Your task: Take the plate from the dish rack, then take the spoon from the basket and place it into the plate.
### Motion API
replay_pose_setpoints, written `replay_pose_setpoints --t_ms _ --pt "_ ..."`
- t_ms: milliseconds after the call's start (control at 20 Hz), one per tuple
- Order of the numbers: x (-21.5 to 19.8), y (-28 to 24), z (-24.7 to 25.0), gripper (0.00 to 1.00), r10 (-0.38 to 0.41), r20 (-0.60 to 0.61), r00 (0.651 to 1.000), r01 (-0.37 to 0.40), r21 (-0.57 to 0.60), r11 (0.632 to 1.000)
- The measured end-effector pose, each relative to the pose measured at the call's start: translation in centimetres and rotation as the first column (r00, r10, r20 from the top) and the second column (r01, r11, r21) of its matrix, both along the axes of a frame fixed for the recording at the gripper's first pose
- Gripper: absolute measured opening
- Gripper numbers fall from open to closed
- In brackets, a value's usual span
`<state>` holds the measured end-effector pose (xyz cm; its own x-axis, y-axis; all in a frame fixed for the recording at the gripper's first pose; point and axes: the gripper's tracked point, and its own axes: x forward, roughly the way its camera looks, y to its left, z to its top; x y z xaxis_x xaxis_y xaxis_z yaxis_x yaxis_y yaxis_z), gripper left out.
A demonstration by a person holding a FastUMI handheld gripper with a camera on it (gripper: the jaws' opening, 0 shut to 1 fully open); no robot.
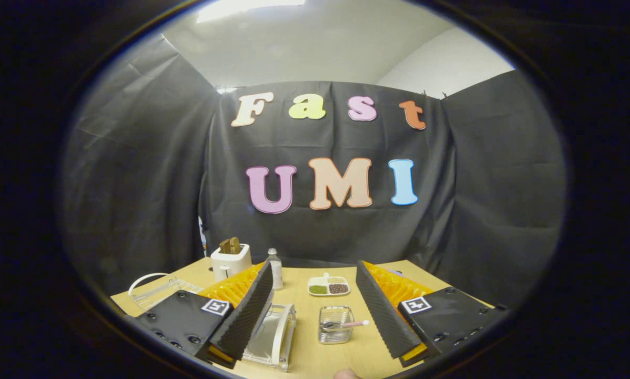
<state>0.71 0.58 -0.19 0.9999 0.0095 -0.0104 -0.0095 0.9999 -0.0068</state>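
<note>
table (315, 350) is lying under the fingers | gripper (315, 310) is standing wide open, holding nothing | dish rack (275, 334) is sitting just beside the left finger | basket (336, 325) is resting between the fingers | spoon (346, 324) is lying in it

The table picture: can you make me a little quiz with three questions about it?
1. True or false: the tool is open and holds nothing.
2. Where does the spoon lie? A) in the wire basket B) on the wooden table C) in the toaster
3. Fill in: the small dish beyond the basket has ____ fillings.

Key: 1 true; 2 A; 3 three.
</note>
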Motion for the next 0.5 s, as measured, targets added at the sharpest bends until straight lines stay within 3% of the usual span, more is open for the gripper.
replay_pose_setpoints --t_ms 500 --pt "0.23 -0.32 0.41 1.0 -0.046 0.005 0.999 0.046 -0.048 0.998"
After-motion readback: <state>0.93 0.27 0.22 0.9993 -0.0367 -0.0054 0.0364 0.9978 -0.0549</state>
